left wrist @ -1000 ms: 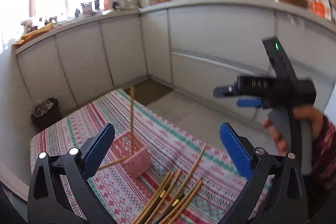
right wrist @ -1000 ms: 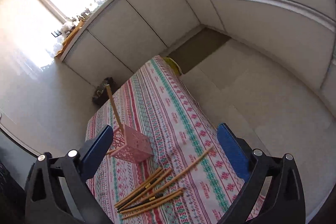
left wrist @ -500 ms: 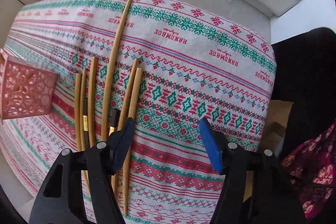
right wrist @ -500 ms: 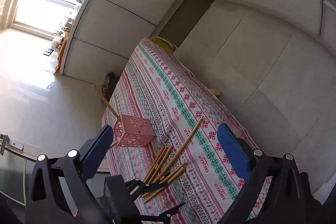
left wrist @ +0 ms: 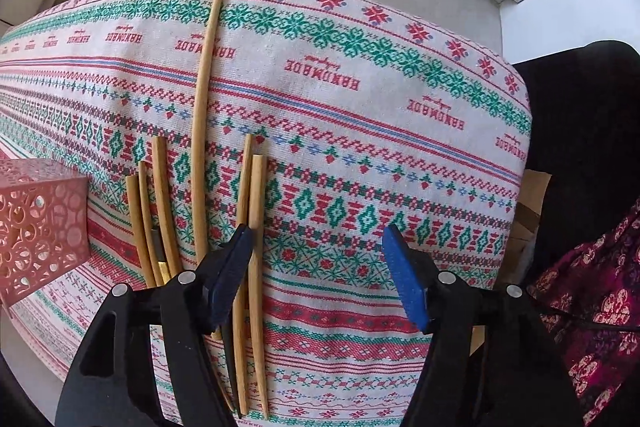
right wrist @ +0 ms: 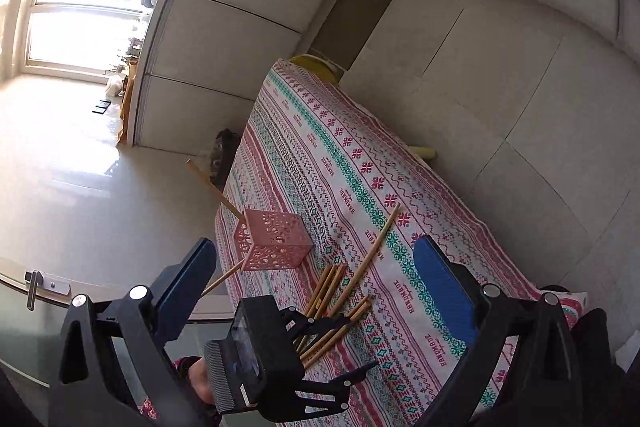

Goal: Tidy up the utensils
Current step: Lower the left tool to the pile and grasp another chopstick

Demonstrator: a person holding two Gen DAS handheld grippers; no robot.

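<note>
As left tongs point(left wrist: 316, 259) widen beside chopsticks point(left wrist: 256, 227), nothing gripped, right tongs point(right wrist: 316, 279) released, aloft.

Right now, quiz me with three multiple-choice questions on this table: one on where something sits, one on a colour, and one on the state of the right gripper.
1. In the left wrist view, the perforated holder stands
A. left of the loose chopsticks
B. right of them
C. on top of them

2. The holder is
A. green
B. pink
C. black

3. The jaws of the right gripper are
A. shut on a chopstick
B. shut on the holder
C. open with nothing held

Answers:
1. A, since the holder sits at the left edge of that view, apart from the row of chopsticks on the tablecloth.
2. B, as its cut-out walls show pink in both views.
3. C, because the blue pads stand wide apart in the air above the table.
</note>
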